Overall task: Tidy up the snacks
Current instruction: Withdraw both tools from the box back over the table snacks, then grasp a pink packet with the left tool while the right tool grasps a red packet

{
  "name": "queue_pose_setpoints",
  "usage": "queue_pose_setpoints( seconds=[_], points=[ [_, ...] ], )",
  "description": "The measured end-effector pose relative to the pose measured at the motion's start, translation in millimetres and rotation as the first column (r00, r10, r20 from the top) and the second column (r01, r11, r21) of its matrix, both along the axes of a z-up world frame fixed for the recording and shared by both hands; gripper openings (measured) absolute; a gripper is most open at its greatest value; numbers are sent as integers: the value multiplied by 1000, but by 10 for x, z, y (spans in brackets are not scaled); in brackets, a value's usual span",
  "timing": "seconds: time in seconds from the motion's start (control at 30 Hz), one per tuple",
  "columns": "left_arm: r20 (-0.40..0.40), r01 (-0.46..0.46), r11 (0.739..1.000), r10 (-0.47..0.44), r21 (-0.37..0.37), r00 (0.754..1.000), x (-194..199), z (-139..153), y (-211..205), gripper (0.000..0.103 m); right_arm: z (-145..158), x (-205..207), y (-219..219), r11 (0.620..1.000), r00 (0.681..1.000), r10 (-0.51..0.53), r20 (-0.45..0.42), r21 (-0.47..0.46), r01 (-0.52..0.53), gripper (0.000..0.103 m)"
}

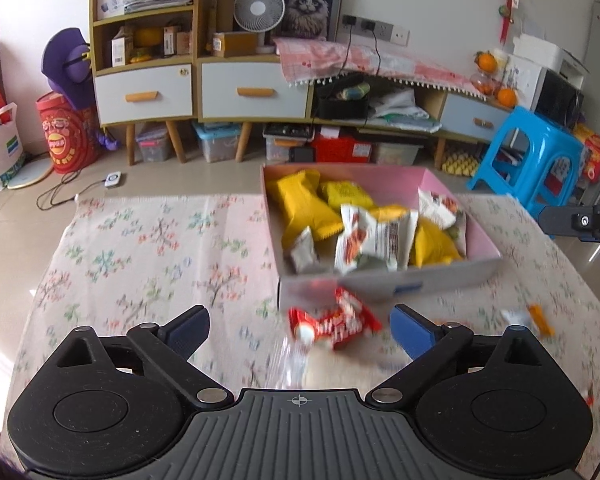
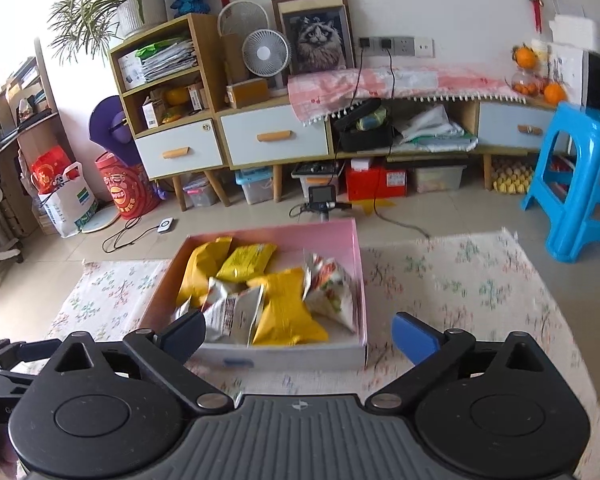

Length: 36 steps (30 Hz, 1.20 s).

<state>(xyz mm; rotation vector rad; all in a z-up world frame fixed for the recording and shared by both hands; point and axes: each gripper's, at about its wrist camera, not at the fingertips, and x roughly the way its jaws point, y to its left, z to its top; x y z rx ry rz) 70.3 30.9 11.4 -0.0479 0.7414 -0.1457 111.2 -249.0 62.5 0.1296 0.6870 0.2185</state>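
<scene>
A pink box (image 1: 482,236) holding several yellow and white snack packs stands on the flowered cloth; it also shows in the right wrist view (image 2: 360,276). A red and white snack pack (image 1: 332,322) lies on the cloth just in front of the box. My left gripper (image 1: 300,330) is open, its fingers on either side of the red pack, not touching it. A small white pack (image 1: 514,316) and a small orange pack (image 1: 540,319) lie to the right. My right gripper (image 2: 300,336) is open and empty, in front of the box's near wall.
The flowered cloth (image 1: 148,264) covers the table. The right gripper's body (image 1: 580,222) shows at the right edge of the left wrist view. Cabinets (image 2: 272,136), storage bins and a blue stool (image 2: 580,184) stand behind on the floor.
</scene>
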Motion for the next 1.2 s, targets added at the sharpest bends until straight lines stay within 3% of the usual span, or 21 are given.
queue_pose_setpoints(
  seconds=[0.17, 0.37, 0.77, 1.2],
  points=[
    [-22, -1, 1000, 1, -20, 1000, -206, -96, 76, 98, -129, -217, -95, 999, 999, -47, -19, 10, 47, 90],
    [-37, 14, 999, -16, -44, 999, -380, -170, 134, 98, -272, -450, -111, 997, 1000, 20, -14, -78, -21, 91],
    [-29, 92, 996, -92, -19, 995, -704, -374, 6, 98, -595, -1019, -292, 972, 996, 89, -9, -216, -88, 93],
    [22, 189, 981, -190, 40, 982, -703, -482, -387, 96, -938, -1279, -386, 948, 986, 157, -60, -269, -168, 93]
  ],
)
